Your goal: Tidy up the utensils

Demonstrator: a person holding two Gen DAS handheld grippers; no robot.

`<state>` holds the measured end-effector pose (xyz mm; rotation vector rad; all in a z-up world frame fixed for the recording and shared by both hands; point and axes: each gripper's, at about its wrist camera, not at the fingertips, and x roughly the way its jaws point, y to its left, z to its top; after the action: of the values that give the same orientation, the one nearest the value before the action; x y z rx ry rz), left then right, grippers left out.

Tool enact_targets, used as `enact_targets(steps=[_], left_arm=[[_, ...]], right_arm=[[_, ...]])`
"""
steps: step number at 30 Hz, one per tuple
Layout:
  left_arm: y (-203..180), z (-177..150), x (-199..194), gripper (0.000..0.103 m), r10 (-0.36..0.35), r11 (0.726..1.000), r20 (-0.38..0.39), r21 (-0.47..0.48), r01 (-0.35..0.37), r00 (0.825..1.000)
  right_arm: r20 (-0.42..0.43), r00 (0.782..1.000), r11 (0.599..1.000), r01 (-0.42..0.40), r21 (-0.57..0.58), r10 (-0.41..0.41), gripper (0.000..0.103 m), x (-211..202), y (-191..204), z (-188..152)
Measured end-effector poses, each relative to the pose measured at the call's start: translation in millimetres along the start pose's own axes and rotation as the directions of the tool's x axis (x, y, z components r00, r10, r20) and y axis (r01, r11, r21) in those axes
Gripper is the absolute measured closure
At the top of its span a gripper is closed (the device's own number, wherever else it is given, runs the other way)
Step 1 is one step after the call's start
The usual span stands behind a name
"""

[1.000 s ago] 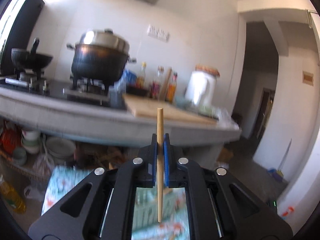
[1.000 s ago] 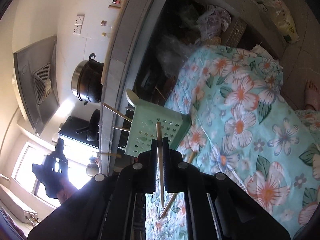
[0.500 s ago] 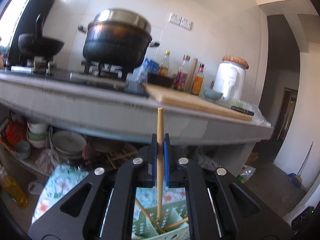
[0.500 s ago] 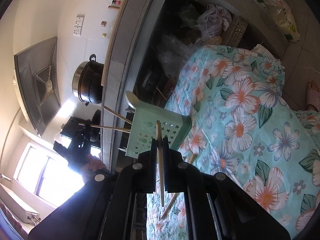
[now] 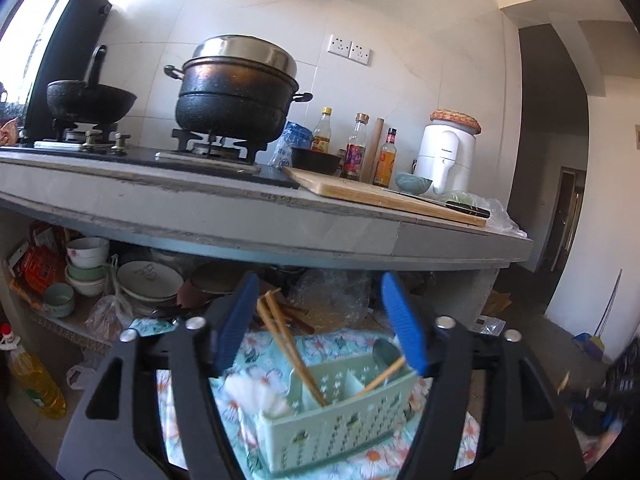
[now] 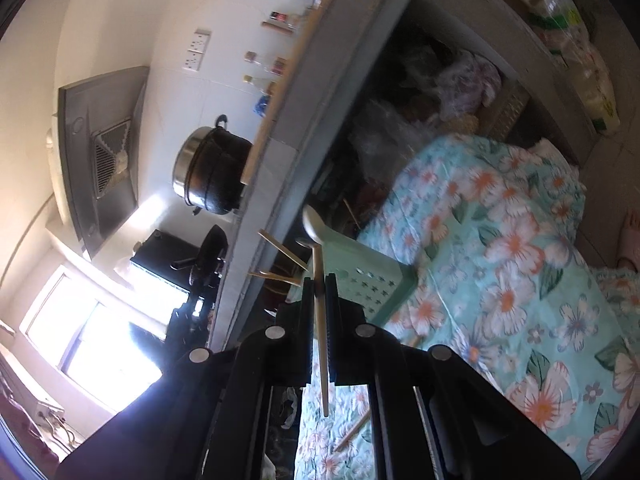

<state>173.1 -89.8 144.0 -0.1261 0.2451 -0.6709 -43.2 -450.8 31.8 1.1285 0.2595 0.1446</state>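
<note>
Left gripper (image 5: 320,320) fingers opening, nothing pinched; chopsticks (image 5: 288,352) leaning in green basket (image 5: 340,428) just below. Right gripper (image 6: 320,292) clenched on chopstick (image 6: 320,320), long axis crosswise to fingers; basket ahead.

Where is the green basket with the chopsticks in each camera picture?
Left wrist view: the green basket sits at the bottom middle, on the flowery cloth, between the opening jaws of the left gripper.
Right wrist view: the green basket is near the middle, turned sideways, just behind the right gripper, which is shut on a chopstick.
Shared landmark: the big black pot on the stove.
</note>
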Motion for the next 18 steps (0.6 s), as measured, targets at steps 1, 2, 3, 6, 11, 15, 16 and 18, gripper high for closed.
enact_targets(steps=[1, 2, 3, 6, 11, 15, 16, 18], left_arm=[[2.5, -3.7, -7.1, 0.037, -0.001, 1.0, -0.012, -0.002, 0.001, 1.0], [3.8, -7.2, -12.0, 0.034, -0.001, 1.0, -0.021, -0.003, 0.001, 1.0], [5.7, -11.6, -16.7, 0.033, 0.0, 1.0, -0.032, -0.003, 0.0, 0.999], [15.4, -32.2, -27.9, 0.032, -0.01, 1.0, -0.109, -0.015, 0.008, 0.994], [32.8, -75.0, -44.2, 0.032, 0.021, 1.0, -0.228, -0.007, -0.023, 0.974], [44.7, -104.0, -56.0, 0.032, 0.015, 0.999, -0.298, -0.034, -0.027, 0.954], [46.0, -110.0, -57.7, 0.032, 0.013, 0.999, -0.312, -0.039, -0.026, 0.95], [47.2, -122.0, -61.6, 0.032, 0.003, 0.999, -0.342, -0.036, -0.016, 0.94]], right_arm=[[0.007, 1.0, 1.0, -0.008, -0.015, 0.008, 0.097, -0.2, 7.5, 4.9], [0.014, 1.0, 0.999, -0.02, -0.032, 0.02, 0.097, 0.5, 15.7, 11.2], [0.021, 0.999, 0.998, -0.033, -0.05, 0.034, 0.097, 2.1, 24.7, 18.6], [0.041, 0.997, 0.992, -0.058, -0.112, 0.063, 0.097, 9.6, 53.0, 40.3], [0.067, 0.994, 0.975, -0.069, -0.211, 0.085, 0.097, 33.5, 101.1, 70.7], [0.084, 0.995, 0.961, -0.029, -0.275, 0.054, 0.097, 61.7, 126.1, 84.0], [0.091, 0.995, 0.954, -0.006, -0.299, 0.035, 0.097, 72.2, 131.8, 85.8], [0.09, 0.996, 0.943, 0.024, -0.331, 0.006, 0.097, 91.8, 138.1, 85.7]])
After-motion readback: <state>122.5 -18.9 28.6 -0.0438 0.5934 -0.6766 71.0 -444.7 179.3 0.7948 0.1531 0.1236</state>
